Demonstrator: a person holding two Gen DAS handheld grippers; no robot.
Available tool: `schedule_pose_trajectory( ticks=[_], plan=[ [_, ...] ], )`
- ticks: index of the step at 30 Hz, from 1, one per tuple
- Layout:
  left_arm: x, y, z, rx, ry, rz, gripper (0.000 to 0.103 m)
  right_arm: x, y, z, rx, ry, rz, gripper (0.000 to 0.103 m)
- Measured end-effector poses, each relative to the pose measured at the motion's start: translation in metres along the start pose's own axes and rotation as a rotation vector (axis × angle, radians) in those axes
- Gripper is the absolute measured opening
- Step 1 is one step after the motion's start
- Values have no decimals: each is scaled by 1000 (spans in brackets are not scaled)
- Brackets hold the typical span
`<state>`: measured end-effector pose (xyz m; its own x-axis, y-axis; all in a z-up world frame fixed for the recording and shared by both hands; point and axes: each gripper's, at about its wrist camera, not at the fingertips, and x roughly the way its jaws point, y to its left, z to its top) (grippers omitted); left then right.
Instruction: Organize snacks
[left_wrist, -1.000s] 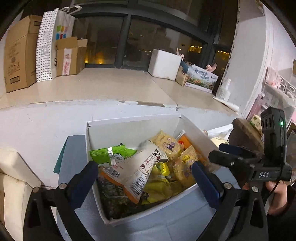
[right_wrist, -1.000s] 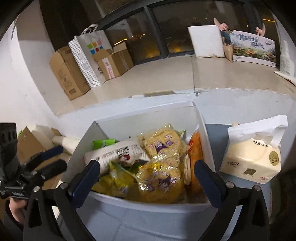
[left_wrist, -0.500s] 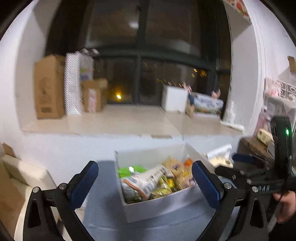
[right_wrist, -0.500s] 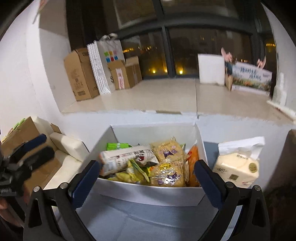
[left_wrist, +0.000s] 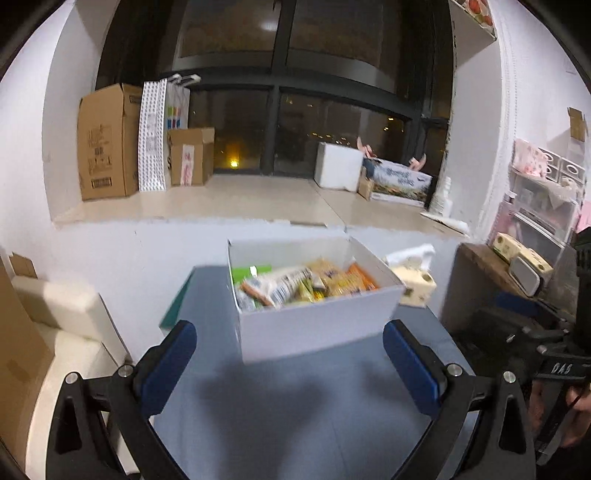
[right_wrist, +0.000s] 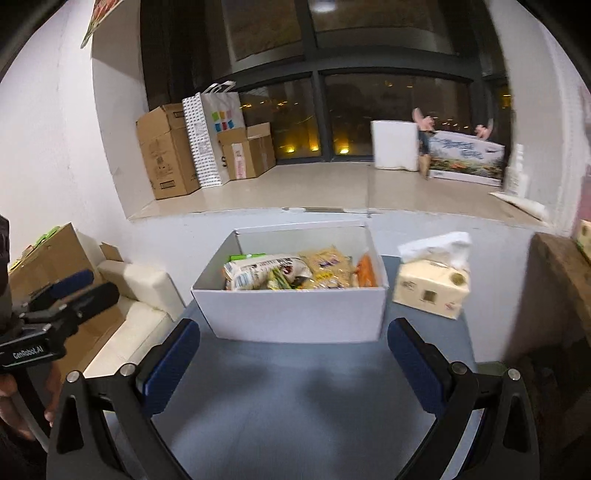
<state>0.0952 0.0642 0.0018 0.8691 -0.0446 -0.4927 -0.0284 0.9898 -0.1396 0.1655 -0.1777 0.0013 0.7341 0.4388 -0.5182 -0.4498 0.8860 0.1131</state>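
Note:
A white box (left_wrist: 317, 325) (right_wrist: 295, 314) stands on the blue-grey table (left_wrist: 295, 413) (right_wrist: 295, 398), filled with several snack packets (left_wrist: 295, 284) (right_wrist: 291, 269): green, white, yellow and orange bags. My left gripper (left_wrist: 291, 365) is open and empty, well back from the box's front wall. My right gripper (right_wrist: 293, 365) is also open and empty, the same distance in front of the box. Each gripper shows at the edge of the other's view, held by a hand (right_wrist: 11, 395).
A tissue pack (right_wrist: 430, 286) (left_wrist: 412, 284) sits right of the box. A cream sofa (right_wrist: 133, 295) and cardboard boxes (right_wrist: 48, 258) lie left of the table. A wooden stand (left_wrist: 484, 266) is at the right. Boxes and a bag (left_wrist: 155, 136) line the window ledge.
Both grippers have pulled back and away from the box; it was between the fingers a second ago and now stands farther off. The packets stay inside.

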Motion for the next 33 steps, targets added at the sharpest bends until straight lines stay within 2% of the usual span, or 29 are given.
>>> schedule_pose_trajectory(
  ticks=[7, 12, 16, 29, 33],
  plan=[
    [-27, -10, -24, -11, 21, 6, 103, -53, 7, -31, -4, -27, -28, 103],
    [-39, -22, -35, 21, 13, 26, 103, -70, 16, -48, 3, -25, -25, 103],
    [-48, -28, -43, 31, 11, 15, 103, -78, 10, -61, 62, -31, -13, 103],
    [-70, -48, -42, 63, -18, -10, 103, -111, 13, -64, 53, -82, -53, 103],
    [-71, -48, -42, 62, -13, -12, 103, -111, 14, -65, 46, -73, -56, 103]
  ],
)
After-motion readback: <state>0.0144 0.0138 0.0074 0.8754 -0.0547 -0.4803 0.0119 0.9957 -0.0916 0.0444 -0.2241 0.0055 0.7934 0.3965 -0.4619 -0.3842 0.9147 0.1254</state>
